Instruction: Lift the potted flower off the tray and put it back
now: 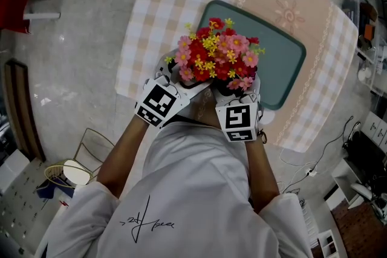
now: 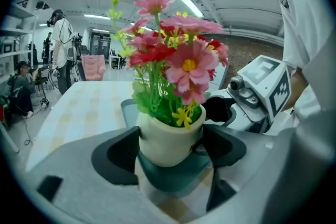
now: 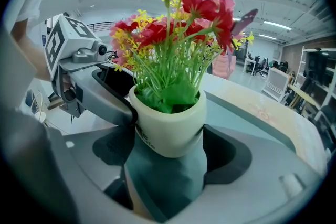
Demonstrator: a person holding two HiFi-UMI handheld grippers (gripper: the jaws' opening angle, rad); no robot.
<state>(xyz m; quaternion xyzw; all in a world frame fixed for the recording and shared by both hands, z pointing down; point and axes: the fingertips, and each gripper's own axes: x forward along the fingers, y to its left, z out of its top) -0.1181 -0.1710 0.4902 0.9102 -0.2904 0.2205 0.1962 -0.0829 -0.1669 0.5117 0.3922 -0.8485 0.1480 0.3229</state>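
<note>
We have our left tool (image 2: 169, 150) and right tool (image 3: 169, 148) both clamped on the cream round pot of red, pink and yellow flowers (image 2: 167, 136), gripping opposite sides for steadiness; it seems raised just above the teal rectangular tray's (image 1: 284, 63) near corner

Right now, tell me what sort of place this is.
Probably a lab or recording workspace, not a home: ceiling strip lights, open shelving, and a person standing with gear on the head beyond the table.
</note>
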